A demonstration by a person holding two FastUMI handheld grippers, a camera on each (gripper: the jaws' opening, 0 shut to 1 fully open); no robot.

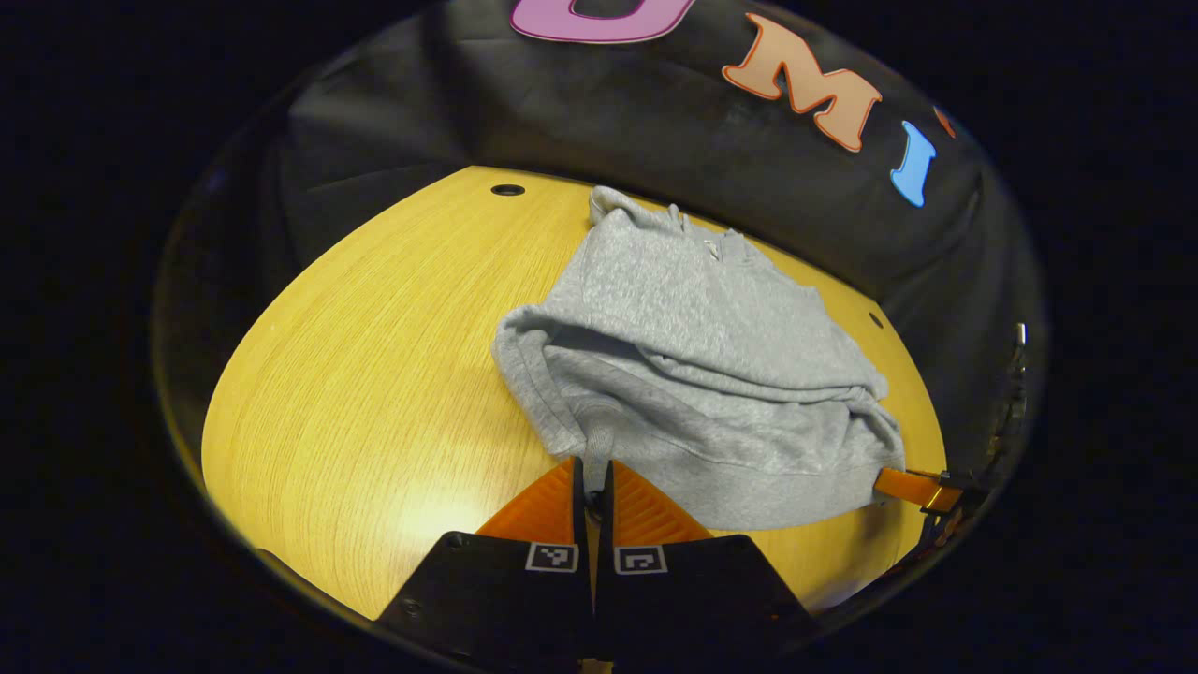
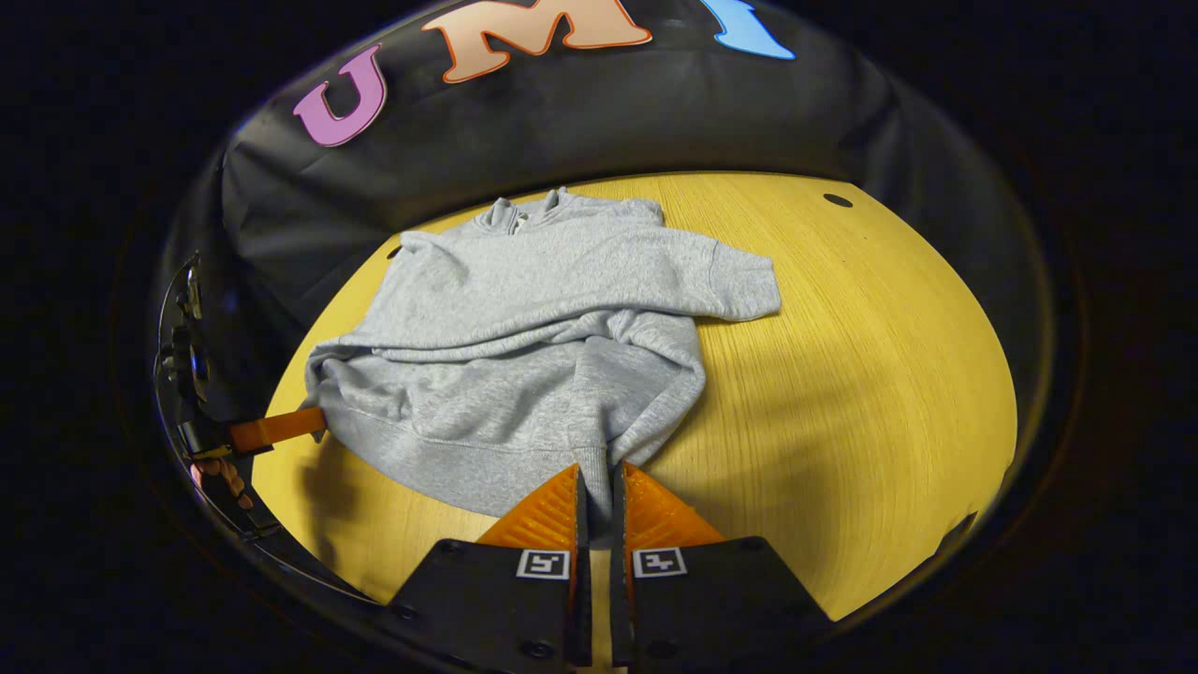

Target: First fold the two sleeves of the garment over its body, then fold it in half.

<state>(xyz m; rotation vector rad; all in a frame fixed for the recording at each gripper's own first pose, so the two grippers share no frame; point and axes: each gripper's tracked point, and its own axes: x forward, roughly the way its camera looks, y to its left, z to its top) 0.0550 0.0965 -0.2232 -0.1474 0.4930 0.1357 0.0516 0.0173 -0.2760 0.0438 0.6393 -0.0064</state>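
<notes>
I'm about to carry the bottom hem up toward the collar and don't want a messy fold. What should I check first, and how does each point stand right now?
1. Left gripper pinching the hem of the grey sweatshirt: ok, fingers closed on fabric.
2. Right gripper pinching the hem: ok, fabric sits between its closed fingers.
3. Sleeves folded over the body: not ok, one cuff sticks out past the side onto the table.
4. Body lying flat: not ok, the lower half is bunched and wrinkled.
5. Collar end at rest on the table: ok.
6. Grips evenly spaced at the two hem corners: cannot tell.
</notes>
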